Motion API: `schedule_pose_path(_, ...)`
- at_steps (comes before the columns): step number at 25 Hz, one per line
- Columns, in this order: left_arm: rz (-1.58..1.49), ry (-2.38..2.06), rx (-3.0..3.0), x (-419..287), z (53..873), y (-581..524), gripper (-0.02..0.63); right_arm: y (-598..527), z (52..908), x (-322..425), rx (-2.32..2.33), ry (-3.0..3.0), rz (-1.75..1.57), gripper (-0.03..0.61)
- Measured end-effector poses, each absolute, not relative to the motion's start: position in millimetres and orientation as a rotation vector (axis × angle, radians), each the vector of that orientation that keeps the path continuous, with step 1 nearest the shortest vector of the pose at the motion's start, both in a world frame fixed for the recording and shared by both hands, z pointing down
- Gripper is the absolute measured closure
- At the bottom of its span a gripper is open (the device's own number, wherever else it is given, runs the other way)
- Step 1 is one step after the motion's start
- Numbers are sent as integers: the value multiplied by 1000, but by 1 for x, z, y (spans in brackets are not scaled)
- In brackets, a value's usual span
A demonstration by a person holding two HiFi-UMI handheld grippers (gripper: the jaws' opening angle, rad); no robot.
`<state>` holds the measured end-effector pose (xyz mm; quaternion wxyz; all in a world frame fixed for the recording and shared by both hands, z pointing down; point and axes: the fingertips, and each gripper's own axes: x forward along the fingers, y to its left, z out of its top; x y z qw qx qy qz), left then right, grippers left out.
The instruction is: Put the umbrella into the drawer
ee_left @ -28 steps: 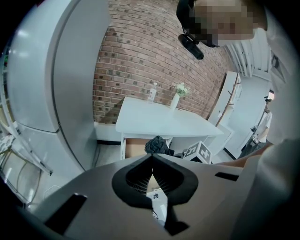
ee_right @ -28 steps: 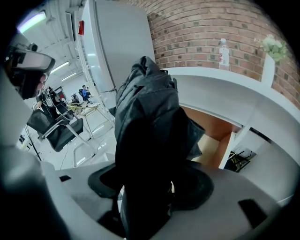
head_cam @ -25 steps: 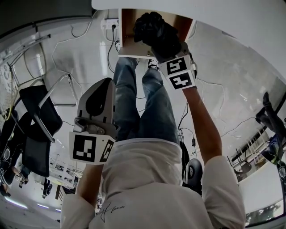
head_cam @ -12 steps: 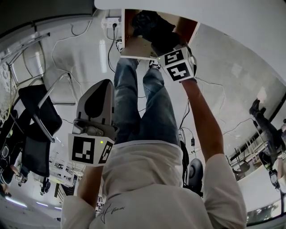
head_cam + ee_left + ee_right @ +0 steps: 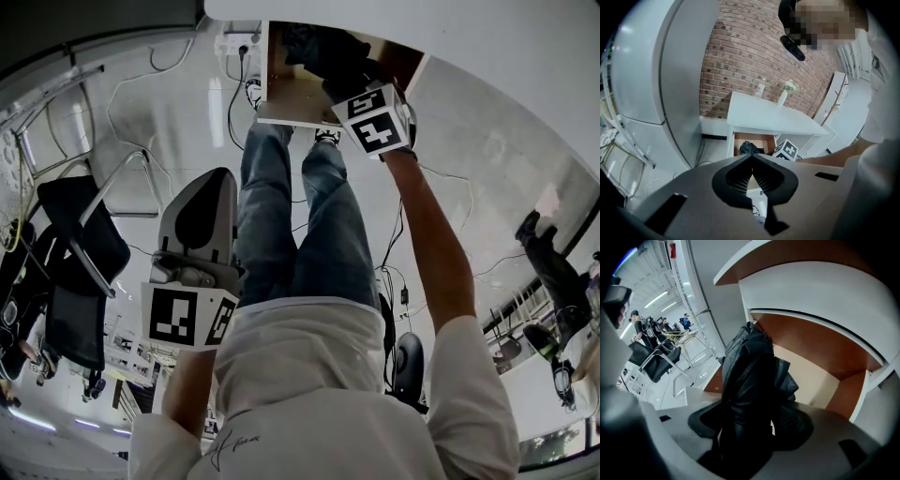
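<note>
— Over the open drawer [image 5: 813, 380], is the right gripper [image 5: 752, 425] clamping the umbrella [image 5: 750, 376]?
— Yes, holding it just inside, probably for release. The left gripper [image 5: 752, 174] is waiting aside, jaws together, empty.

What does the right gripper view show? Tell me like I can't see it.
The right gripper is shut on a black folded umbrella, pointing it into the open wooden drawer of a white desk. Far off on the left are a black chair and some people.
</note>
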<state>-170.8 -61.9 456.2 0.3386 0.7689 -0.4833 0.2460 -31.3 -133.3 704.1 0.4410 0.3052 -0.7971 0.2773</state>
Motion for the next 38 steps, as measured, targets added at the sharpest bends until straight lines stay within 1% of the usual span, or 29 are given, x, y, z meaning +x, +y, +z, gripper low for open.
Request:
schedule_pose_path(13,644,-1262,1963,-177,465,-64,598,-144,736,-23,755,-1911,674,290)
schedule_pose_path(23,629,-1258,1949,-180,468,-66,598,-143,752,-30,710,-1854,627,290)
schedule_pose_path(24,627,-1262,1949,-181,467,-66,598,-146,751,-30,717,-1855,614,301)
schedule_pose_path(25,626,-1266,1949,-182,467,-67,598,-149,749,-29,725,-1854,596,337)
schedule_pose_path(27,625,-1271,1949,-183,466,-68,598,-153,747,-30,736,-1844,564,436)
schedule_pose_path(28,623,-1272,1949,-183,464,-68,598,-154,746,-30,737,-1837,556,448)
schedule_pose_path(34,603,-1278,1966,-180,455,-69,598,-155,739,-29,742,-1824,568,468)
schedule_pose_path(38,585,-1287,1975,-175,446,-66,598,-152,727,-25,756,-1836,558,500)
